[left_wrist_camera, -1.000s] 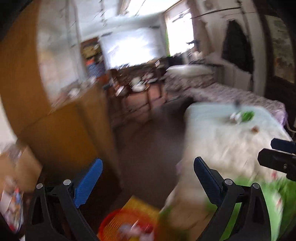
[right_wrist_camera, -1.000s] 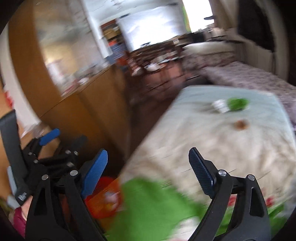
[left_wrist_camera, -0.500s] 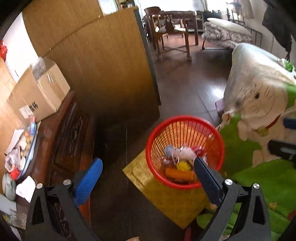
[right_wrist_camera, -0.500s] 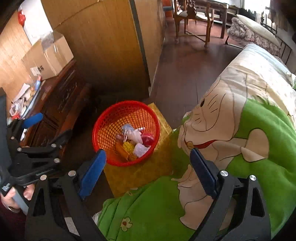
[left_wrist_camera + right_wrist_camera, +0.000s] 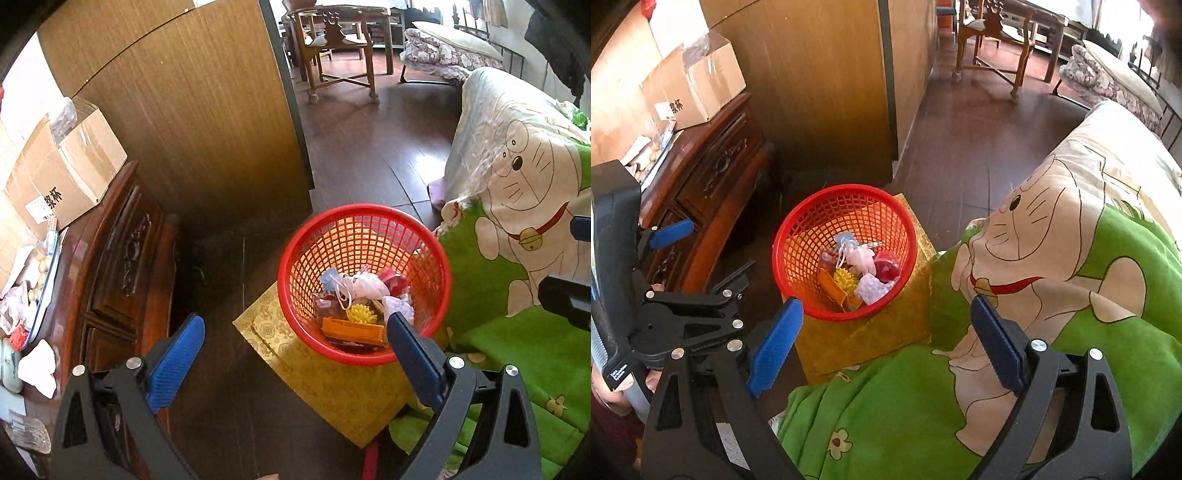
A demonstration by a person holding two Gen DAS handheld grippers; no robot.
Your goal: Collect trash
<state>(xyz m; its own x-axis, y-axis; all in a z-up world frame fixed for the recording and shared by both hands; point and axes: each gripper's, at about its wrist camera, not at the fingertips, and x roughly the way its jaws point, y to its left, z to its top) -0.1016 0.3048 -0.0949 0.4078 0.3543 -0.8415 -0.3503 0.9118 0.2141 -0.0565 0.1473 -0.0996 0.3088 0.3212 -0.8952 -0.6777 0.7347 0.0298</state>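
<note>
A red mesh basket (image 5: 295, 254) (image 5: 812, 225) stands on a yellow box (image 5: 332, 391) (image 5: 871, 339) on the floor beside the bed. It holds several pieces of trash: white crumpled paper (image 5: 364, 284), a yellow spiky ball (image 5: 846, 279), an orange carton (image 5: 352, 329) and a red round item (image 5: 886, 270). My left gripper (image 5: 295, 354) hovers above the basket's near rim, open and empty. My right gripper (image 5: 886, 341) hangs over the box and bed edge, open and empty. In the right wrist view, the left gripper (image 5: 713, 266) shows at the left, held by a hand.
A green cartoon-print blanket (image 5: 1052, 295) (image 5: 517, 206) covers the bed on the right. A dark carved wooden cabinet (image 5: 122, 251) with a cardboard box (image 5: 62, 166) and clutter stands left. A wooden partition (image 5: 199, 110) rises behind the basket. Chairs and a table (image 5: 340, 40) stand far back.
Both views swung down from the room and bed to the basket a second ago. Since half a second ago both grippers have moved only slightly; both stay open.
</note>
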